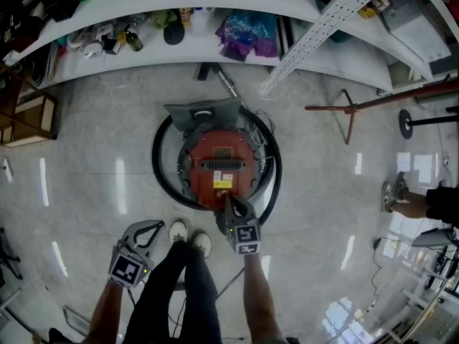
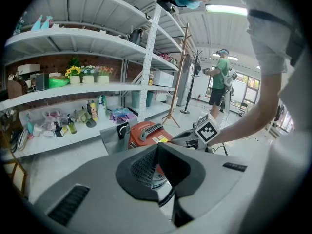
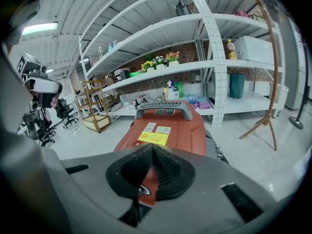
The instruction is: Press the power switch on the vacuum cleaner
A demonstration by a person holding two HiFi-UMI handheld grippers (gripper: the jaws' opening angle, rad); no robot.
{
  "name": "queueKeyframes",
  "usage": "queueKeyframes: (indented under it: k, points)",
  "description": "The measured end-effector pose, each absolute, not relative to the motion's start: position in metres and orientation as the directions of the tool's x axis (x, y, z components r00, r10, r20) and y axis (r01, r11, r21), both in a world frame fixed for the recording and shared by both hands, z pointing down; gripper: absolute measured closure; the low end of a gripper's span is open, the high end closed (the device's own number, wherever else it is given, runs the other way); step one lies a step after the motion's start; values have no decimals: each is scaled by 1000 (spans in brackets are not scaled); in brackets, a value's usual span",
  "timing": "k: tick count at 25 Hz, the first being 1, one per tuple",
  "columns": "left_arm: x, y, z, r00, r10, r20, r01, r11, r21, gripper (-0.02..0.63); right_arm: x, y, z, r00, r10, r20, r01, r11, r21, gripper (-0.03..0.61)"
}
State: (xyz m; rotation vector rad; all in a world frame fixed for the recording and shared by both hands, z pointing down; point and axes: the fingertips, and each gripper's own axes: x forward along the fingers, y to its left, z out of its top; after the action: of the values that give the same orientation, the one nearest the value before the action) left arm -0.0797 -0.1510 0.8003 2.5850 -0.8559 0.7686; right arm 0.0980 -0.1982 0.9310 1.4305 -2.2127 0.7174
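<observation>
Right gripper (image 1: 230, 206) is the working tool: its jaws are pressed together with nothing between them, and the closed tip is laid against the near end of the vacuum cleaner (image 1: 215, 160). Left gripper (image 1: 153, 229) is likewise closed and empty, held low beside the person's left leg, well apart from the machine and taking no part.

Location of the task item: the red canister stands on the floor in front of the white shelving (image 1: 215, 49), ringed by its black hose (image 1: 162, 174), directly ahead of the person's shoes (image 1: 191, 236).

In the right gripper view, the grey carry handle (image 3: 163, 109) and a yellow label (image 3: 152, 139) lie beyond the tip, and a round button (image 3: 142, 189) with a pale ring shows partly behind the pads. I judge this to be the power switch, though most of it is covered.

Step in hand, as assessed: the press itself, with the tip at or touching the switch. Whether it has been actuated cannot be confirmed. The next move calls for a short, firm push straight down, jaws kept together, tip centred on the button.
</observation>
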Motion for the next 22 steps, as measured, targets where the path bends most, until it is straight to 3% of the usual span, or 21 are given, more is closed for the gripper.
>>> queueKeyframes:
  k: [22]
  points:
    - [-61,-154,725,710,-490,506,-612,-785,98,607,108,-192,832,-401,-758,514,-916,341,-210,568]
